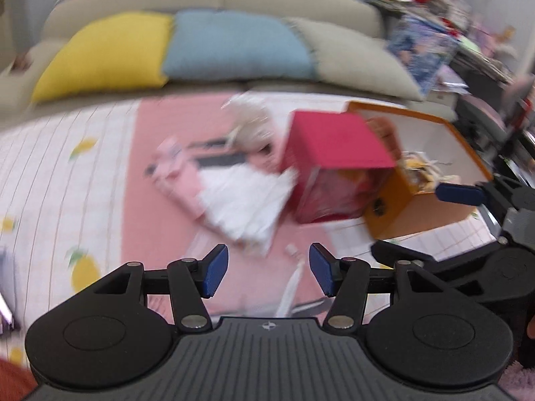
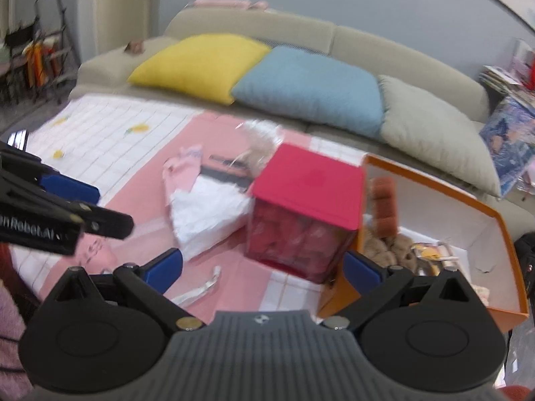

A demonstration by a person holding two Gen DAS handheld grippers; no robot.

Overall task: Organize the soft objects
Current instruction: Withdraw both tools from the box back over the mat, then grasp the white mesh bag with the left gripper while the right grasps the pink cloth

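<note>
A white and pink garment (image 1: 234, 197) lies crumpled on the pink cloth, left of a red-lidded clear box (image 1: 334, 163); both also show in the right wrist view, the garment (image 2: 207, 210) and the box (image 2: 307, 210). An open orange box (image 2: 468, 244) at the right holds brown plush pieces (image 2: 384, 207). A pale fluffy item (image 2: 260, 143) lies behind the red box. My left gripper (image 1: 269, 272) is open and empty, above the cloth near the garment. My right gripper (image 2: 264, 265) is open wide and empty, in front of the red box.
A beige sofa (image 2: 334, 36) at the back carries yellow (image 2: 200, 63), blue (image 2: 311, 87) and grey (image 2: 434, 133) cushions. A white lemon-print sheet (image 1: 60, 173) covers the left. A cluttered shelf (image 1: 461, 26) stands at the right. A crumpled wrapper (image 2: 200, 289) lies on the cloth.
</note>
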